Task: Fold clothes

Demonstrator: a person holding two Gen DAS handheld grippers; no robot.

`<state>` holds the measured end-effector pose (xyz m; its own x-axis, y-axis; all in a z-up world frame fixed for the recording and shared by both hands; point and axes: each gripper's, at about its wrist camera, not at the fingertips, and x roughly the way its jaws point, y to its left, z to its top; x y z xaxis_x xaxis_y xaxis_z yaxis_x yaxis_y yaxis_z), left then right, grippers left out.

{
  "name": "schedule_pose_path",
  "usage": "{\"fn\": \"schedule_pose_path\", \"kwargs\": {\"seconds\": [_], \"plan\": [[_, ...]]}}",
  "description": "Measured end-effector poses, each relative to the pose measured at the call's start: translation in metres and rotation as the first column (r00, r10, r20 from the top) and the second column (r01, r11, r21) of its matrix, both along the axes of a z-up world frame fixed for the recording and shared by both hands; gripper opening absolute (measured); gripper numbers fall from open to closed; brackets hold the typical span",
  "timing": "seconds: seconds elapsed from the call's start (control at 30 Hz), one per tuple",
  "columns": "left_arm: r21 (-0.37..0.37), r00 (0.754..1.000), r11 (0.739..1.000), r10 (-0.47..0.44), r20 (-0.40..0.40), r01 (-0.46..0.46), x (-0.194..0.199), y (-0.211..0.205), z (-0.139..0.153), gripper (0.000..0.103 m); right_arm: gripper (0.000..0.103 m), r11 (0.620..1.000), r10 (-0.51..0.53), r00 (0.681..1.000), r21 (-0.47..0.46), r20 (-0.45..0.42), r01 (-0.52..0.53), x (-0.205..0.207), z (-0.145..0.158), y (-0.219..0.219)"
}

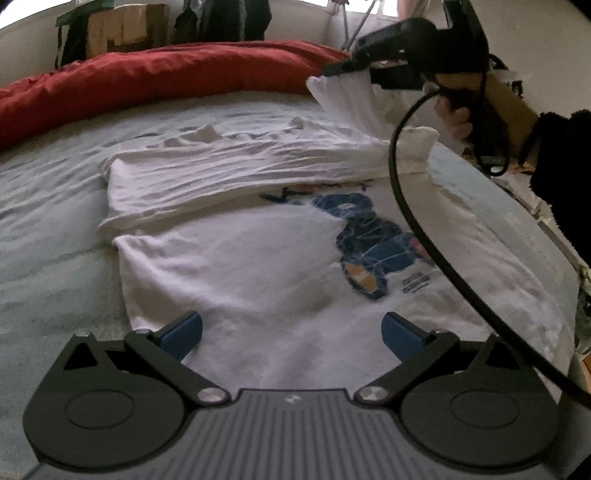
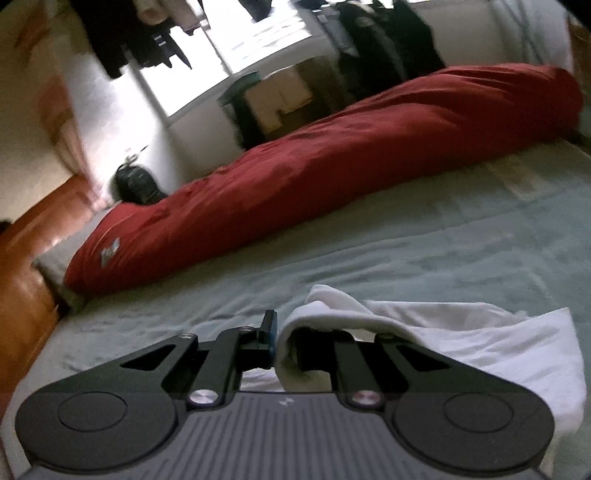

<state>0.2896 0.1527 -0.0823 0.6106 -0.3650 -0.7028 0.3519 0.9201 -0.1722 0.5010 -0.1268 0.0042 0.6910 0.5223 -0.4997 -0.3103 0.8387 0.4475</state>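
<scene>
A white T-shirt [image 1: 258, 277] with a blue print [image 1: 369, 240] lies spread on the pale blue bed sheet [image 1: 55, 229]. Its far side is folded over in a wrinkled band [image 1: 229, 177]. My left gripper [image 1: 291, 332] hovers open over the shirt's near part, with nothing between its blue pads [image 1: 183, 334]. At the upper right my right gripper [image 1: 343, 72], held by a hand [image 1: 456, 122], is shut on a lifted piece of the shirt [image 1: 351, 99]. In the right wrist view the right gripper [image 2: 279, 341] pinches the white fabric [image 2: 461, 339], which drapes over and hides its right finger.
A long red duvet [image 1: 166, 70] lies along the far side of the bed [image 2: 406, 251]. Behind it are a cardboard box [image 1: 122, 29] and dark hanging clothes [image 2: 388, 40]. A black cable [image 1: 410, 221] crosses above the shirt. Wooden floor [image 2: 29, 258] shows past the bed's left edge.
</scene>
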Motion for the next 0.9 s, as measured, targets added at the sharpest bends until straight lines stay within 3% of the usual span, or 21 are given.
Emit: {"fn": "schedule_pose_path", "kwargs": {"seconds": [0.2, 0.4, 0.7, 0.83, 0.9], "plan": [[0.006, 1.0, 1.0, -0.002, -0.007, 0.002, 0.001, -0.001, -0.003, 0.102, 0.012, 0.974, 0.148, 0.989, -0.177, 0.016, -0.143, -0.009, -0.01, 0.05], [0.006, 1.0, 1.0, -0.003, -0.008, 0.003, 0.001, -0.002, -0.004, 0.102, 0.012, 0.873, 0.268, 0.963, -0.422, -0.009, -0.247, -0.025, -0.035, 0.094], [0.017, 1.0, 1.0, -0.005, -0.009, 0.005, 0.001, -0.004, -0.005, 0.102, 0.018, 0.774, 0.317, 0.948, -0.58, 0.004, -0.256, -0.041, -0.062, 0.122], [0.016, 1.0, 1.0, -0.005, -0.01, 0.005, 0.002, -0.003, -0.006, 0.102, 0.029, 0.803, 0.288, 0.958, -0.544, -0.003, -0.244, -0.042, -0.062, 0.119], [0.014, 1.0, 1.0, -0.005, -0.01, 0.005, 0.003, -0.003, -0.006, 0.102, 0.049, 0.839, 0.277, 0.961, -0.483, -0.015, -0.249, -0.043, -0.058, 0.112]]}}
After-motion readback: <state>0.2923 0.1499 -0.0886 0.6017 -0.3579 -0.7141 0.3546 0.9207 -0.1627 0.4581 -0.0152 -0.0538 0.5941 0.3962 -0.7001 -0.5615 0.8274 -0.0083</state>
